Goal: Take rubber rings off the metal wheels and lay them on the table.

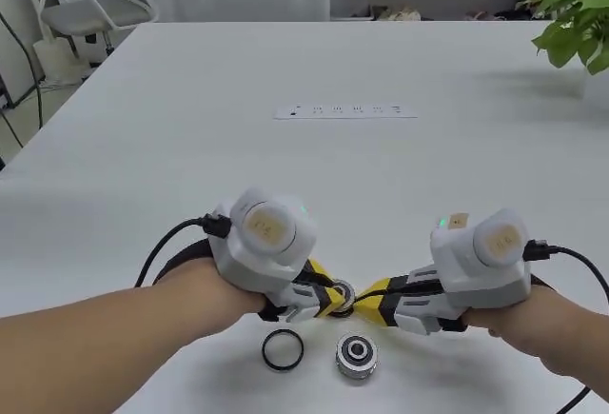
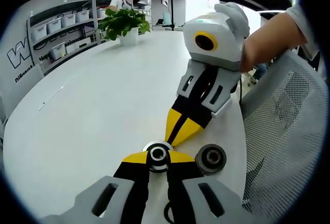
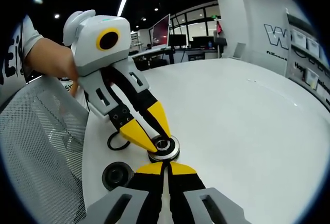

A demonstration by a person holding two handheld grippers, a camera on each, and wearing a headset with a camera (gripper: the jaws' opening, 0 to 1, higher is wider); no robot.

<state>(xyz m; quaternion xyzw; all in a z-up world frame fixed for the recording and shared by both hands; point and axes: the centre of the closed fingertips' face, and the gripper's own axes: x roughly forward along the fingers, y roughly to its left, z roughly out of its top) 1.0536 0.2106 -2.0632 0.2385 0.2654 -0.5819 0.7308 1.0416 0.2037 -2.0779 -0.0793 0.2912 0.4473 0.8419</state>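
A small metal wheel (image 1: 342,294) with a dark rubber rim hangs just above the white table (image 1: 314,167), between both grippers. My left gripper (image 1: 330,302) is shut on the wheel (image 2: 158,153), one yellow jaw on each side. My right gripper (image 1: 354,300) meets it from the opposite side, and its jaws are pressed together at the wheel's rim (image 3: 167,149), pinching the rubber ring. A loose black rubber ring (image 1: 283,349) lies on the table below the left gripper. A second metal wheel (image 1: 357,355) lies flat beside it.
A white power strip (image 1: 344,110) lies mid-table. A potted plant (image 1: 576,19) stands at the far right and an office chair (image 1: 90,5) at the far left. A mesh chair back (image 2: 289,131) is close to the table's near edge.
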